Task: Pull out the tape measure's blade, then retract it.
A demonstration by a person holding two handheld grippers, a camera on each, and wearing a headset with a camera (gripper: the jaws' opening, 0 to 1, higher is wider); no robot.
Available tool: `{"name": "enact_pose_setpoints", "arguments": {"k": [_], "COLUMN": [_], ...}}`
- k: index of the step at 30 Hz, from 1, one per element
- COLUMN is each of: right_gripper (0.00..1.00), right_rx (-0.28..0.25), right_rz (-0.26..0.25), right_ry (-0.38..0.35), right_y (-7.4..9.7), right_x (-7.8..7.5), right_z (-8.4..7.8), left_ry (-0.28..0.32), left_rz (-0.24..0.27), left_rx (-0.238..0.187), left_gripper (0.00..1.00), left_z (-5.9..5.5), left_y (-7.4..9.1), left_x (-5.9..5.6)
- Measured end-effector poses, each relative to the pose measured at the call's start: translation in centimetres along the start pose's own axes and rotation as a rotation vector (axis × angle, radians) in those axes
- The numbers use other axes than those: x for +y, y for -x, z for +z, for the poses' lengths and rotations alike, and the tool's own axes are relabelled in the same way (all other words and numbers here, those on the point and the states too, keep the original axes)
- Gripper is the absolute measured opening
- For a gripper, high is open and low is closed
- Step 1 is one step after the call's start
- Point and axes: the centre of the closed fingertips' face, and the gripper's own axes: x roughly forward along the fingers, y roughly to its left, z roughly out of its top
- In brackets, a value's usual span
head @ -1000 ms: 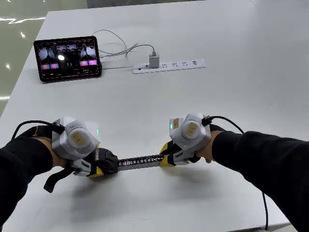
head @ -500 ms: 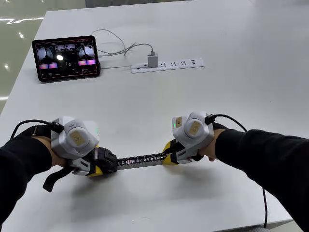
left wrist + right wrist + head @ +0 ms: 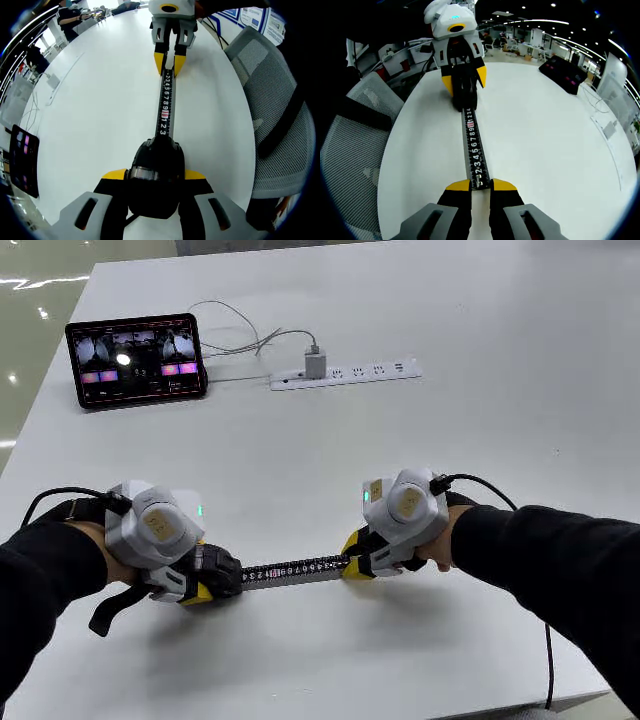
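The black tape measure case [image 3: 218, 571] [image 3: 155, 175] rests low on the white table, and my left gripper [image 3: 200, 585] [image 3: 155, 180] is shut on it. Its dark blade [image 3: 295, 570] [image 3: 164, 102] [image 3: 472, 150], printed with white numbers, runs out flat to the right. My right gripper [image 3: 356, 567] [image 3: 480, 187] is shut on the blade's tip. In the left gripper view the right gripper [image 3: 169, 60] sits at the far end of the blade. In the right gripper view the left gripper [image 3: 462, 80] holds the case [image 3: 464, 97] at the far end.
A tablet [image 3: 137, 359] with a lit screen lies at the back left. A white power strip [image 3: 345, 373] with a plugged charger [image 3: 316, 365] and cables lies behind the grippers. The near table edge [image 3: 400, 710] is close. A mesh chair [image 3: 280, 120] stands beside the table.
My right gripper has moved a little further right with the blade's tip, and more blade is out. The left gripper and case have stayed in place.
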Motion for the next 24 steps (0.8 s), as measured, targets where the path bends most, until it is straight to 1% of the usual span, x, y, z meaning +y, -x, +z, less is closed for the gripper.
{"name": "enact_pose_setpoints", "arguments": {"k": [24], "right_gripper": [0.08], "right_rx": [0.010], "right_rz": [-0.009], "right_ry": [-0.004], "right_y": [0.69], "right_x": [-0.27], "right_z": [-0.97], "left_ry": [0.002], "left_rz": [0.000], "left_rx": [-0.002], "left_gripper": [0.33], "left_z": [-0.11], "left_y": [-0.07], "left_x": [0.18]}}
